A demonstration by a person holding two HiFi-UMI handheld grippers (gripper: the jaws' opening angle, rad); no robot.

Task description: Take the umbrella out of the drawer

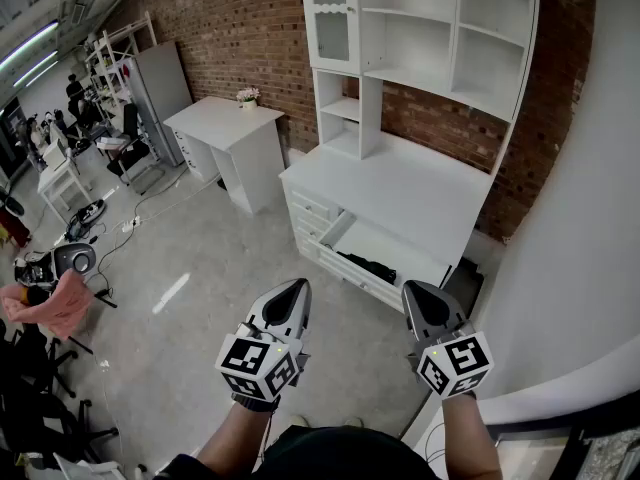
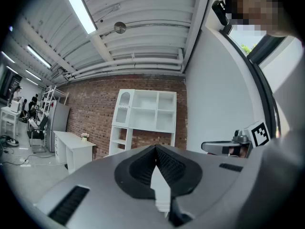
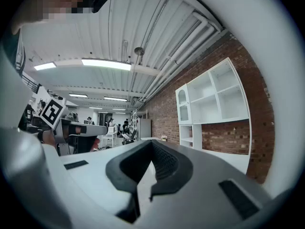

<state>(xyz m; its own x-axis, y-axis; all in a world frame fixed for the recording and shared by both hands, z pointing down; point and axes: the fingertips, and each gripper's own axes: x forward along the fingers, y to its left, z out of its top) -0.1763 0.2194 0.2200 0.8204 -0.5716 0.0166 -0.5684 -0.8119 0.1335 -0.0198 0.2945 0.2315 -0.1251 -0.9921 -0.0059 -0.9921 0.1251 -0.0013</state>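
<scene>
Head view: both grippers are held level above the smooth grey concrete floor [image 1: 220,268], well short of the white hutch desk [image 1: 400,183] at twelve o'clock. The left gripper [image 1: 297,284] and right gripper [image 1: 415,289] each have their ribbed black pads pressed together, gripping nothing. The desk's top drawer [image 1: 400,251] stands open. The black folded umbrella [image 1: 368,265] lies inside it, near its front edge. Only open floor lies between. There is rough red brick wall [image 1: 240,28] behind and a smaller white desk [image 1: 225,128] with a flower pot [image 1: 248,96] at ten o'clock. A smooth curved white wall [image 1: 590,218] is at three.
</scene>
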